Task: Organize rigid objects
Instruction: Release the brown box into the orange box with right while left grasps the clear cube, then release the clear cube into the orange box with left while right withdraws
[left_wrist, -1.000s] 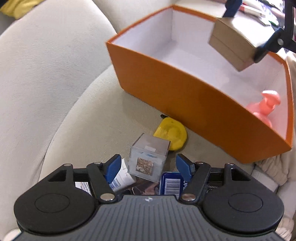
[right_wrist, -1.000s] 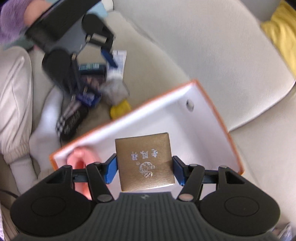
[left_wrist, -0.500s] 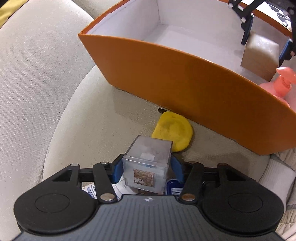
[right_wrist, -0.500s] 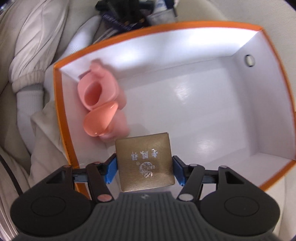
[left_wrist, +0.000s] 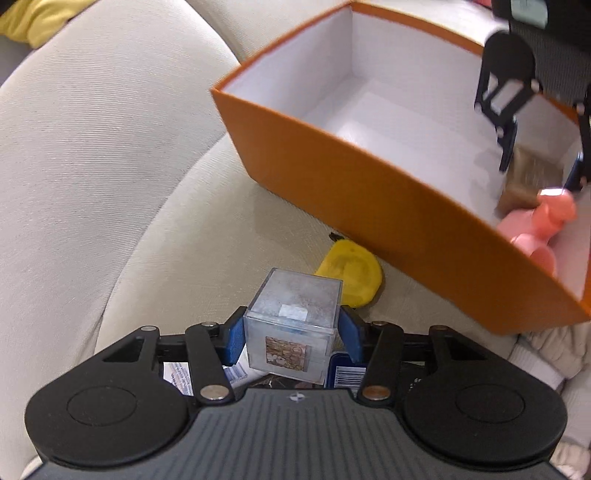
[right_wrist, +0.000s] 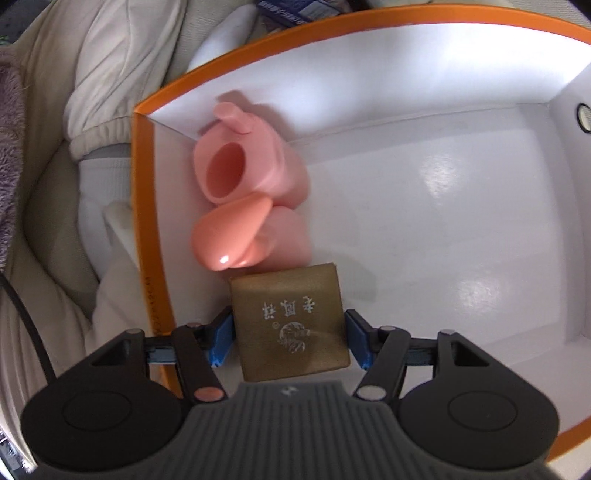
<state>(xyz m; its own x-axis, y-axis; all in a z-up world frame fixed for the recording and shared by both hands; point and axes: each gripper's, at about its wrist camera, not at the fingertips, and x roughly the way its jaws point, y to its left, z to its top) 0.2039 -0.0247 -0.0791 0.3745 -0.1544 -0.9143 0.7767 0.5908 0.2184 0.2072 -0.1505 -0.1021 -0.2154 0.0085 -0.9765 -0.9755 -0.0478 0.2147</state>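
Lowered since half a second ago: gold box (right_wrist: 290, 325), now resting on the white floor of the orange box (right_wrist: 144, 229), just beside the pink bottle (right_wrist: 243, 206). Right gripper (right_wrist: 289, 339): blue pads parted, a slim gap showing on each side of the gold box, no longer pinching it. One second ago this box hung in the air above the orange box.

Item 1. Gold box, square, pale characters and a round emblem on its top face. Location: near the left wall of the orange box, at the near corner, its far edge touching or almost touching the pink bottle.

Item 2. Pink bottle, lying on its side along the left wall, flip cap open, glossy.

Item 3. Clear cube (left_wrist: 293, 325), frosted lid, small brown picture on its near face. Location: clamped between the blue pads of the left gripper (left_wrist: 293, 338), held above the sofa seat (left_wrist: 207, 236), well outside the orange box.

Item 4. Yellow disc (left_wrist: 351, 273), flat on the sofa seat, against the foot of the orange box's outer wall, just beyond the clear cube.

Item 5. Printed packets (left_wrist: 345, 373), blue and white, under the left gripper; details hidden.

Item 6. Orange box, white inside, standing on the sofa seat near the backrest.
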